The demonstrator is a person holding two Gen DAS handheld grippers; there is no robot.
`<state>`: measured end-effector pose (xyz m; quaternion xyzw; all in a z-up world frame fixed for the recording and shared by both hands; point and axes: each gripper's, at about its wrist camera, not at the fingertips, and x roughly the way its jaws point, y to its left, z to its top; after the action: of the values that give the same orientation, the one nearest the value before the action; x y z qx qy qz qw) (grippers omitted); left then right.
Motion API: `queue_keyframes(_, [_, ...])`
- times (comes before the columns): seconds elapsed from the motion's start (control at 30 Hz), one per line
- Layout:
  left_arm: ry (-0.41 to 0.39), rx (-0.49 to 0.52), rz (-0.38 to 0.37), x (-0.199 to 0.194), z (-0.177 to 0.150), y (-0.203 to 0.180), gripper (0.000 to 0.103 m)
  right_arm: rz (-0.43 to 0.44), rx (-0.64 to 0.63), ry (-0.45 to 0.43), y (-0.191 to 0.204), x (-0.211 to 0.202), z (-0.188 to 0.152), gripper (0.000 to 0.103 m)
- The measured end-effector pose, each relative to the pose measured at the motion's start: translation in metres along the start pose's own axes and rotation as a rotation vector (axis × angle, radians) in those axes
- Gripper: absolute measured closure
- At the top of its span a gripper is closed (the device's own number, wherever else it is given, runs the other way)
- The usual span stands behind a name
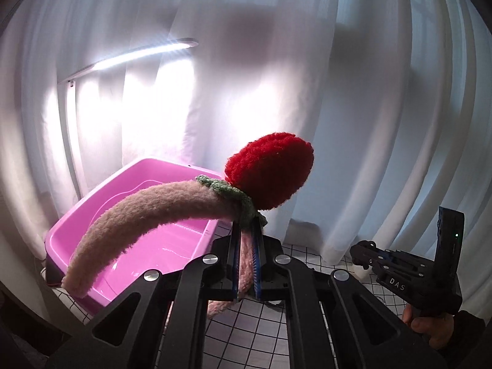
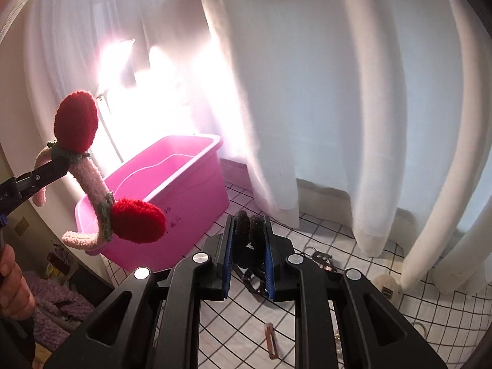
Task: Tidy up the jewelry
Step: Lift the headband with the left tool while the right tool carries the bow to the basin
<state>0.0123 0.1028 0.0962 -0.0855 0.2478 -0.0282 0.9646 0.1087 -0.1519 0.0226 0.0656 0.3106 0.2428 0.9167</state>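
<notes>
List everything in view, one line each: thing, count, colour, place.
plush headband: one, pale pink with two red pompoms and green trim, held above the tub by the left gripper.
tub: one, pink plastic, on the checked cloth by the curtain.
fuzzy black item: one, black, clamped in the right gripper; its kind is unclear.
lamp: one, white bar, lit, behind the tub.
curtain: white, at the back.
checked cloth: one, white with black lines, under everything.
small clip: one, pinkish, on the cloth.
left gripper: black, shut on the headband.
right gripper: black, shut on the black item.
</notes>
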Motion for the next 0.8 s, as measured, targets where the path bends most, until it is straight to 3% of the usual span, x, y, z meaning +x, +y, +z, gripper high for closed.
queue_keyframes(0.3, [-0.023,-0.018,0.072,0.024,0.035,0.078,0.096,0.123,-0.065,0.009,0.087,0.078,0.056,0.086])
queue_keyframes(0.63, [0.084,-0.109,0.111,0.076,0.028,0.165,0.096,0.156,-0.113,0.102,0.153,0.170,0.096,0.086])
queue_keyframes(0.8, [0.135,-0.121,0.119,0.100,0.020,0.184,0.096,0.148,-0.120,0.190,0.167,0.214,0.104,0.086])
